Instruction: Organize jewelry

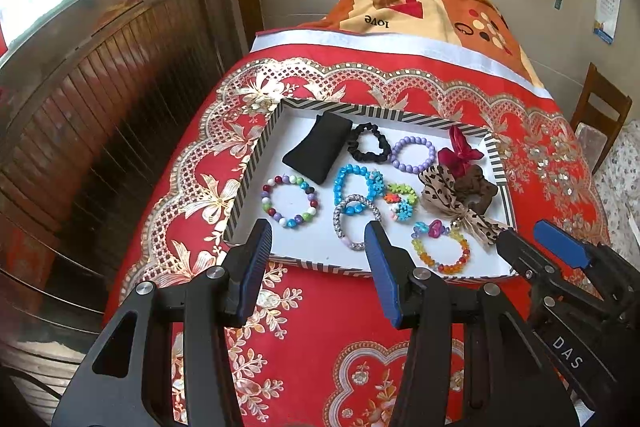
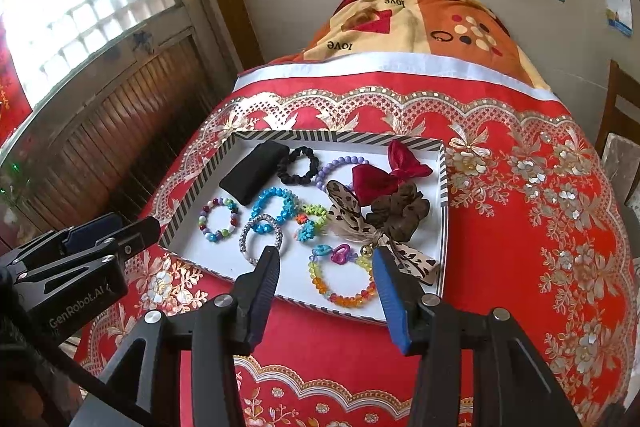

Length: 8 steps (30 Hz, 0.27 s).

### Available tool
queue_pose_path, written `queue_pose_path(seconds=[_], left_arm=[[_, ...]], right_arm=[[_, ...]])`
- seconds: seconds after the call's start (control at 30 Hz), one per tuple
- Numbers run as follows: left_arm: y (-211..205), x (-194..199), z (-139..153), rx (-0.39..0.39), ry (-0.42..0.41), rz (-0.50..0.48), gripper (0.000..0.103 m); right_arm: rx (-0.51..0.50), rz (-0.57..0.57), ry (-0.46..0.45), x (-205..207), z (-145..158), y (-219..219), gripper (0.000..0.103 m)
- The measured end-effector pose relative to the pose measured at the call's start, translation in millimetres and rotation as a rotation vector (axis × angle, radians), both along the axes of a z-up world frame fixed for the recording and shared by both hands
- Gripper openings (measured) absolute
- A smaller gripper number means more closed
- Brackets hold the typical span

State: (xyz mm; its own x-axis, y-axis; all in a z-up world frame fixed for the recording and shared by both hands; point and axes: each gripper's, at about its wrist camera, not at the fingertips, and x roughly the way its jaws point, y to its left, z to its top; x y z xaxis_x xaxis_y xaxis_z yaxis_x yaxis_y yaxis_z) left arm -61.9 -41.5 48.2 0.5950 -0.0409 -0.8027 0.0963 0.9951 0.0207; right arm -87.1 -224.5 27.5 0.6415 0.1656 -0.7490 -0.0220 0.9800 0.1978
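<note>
A white tray with a striped rim (image 1: pixel 256 167) (image 2: pixel 442 187) lies on the red cloth and holds a black pouch (image 1: pixel 316 147) (image 2: pixel 254 171), several bead bracelets such as a multicolour one (image 1: pixel 290 201) (image 2: pixel 219 219), a blue one (image 1: pixel 354 183) and a rainbow one (image 1: pixel 442 249) (image 2: pixel 344 277), scrunchies and bows. My left gripper (image 1: pixel 318 233) is open and empty above the tray's near edge. My right gripper (image 2: pixel 326 259) is open and empty over the rainbow bracelet; it also shows in the left wrist view (image 1: pixel 520 233).
The red floral cloth (image 1: pixel 320 327) covers the table. A patterned quilt (image 1: pixel 420 3) is piled behind the tray. A wooden door with a window (image 1: pixel 100 67) is at the left. A wooden chair (image 1: pixel 600 115) stands at the right.
</note>
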Motion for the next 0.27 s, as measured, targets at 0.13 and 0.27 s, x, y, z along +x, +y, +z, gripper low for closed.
queue_pose_path(seconds=[0.13,0.27], left_arm=[[-4,0,-2,0.012,-0.016,-0.013,0.048],[-6,2,-4,0.015,-0.027,-0.02,0.048]], right_arm=[[-0.003,-0.002,0.002,1,-2,-2,0.049],[0.015,-0.018,-0.005,1,-5,-12,0.05]])
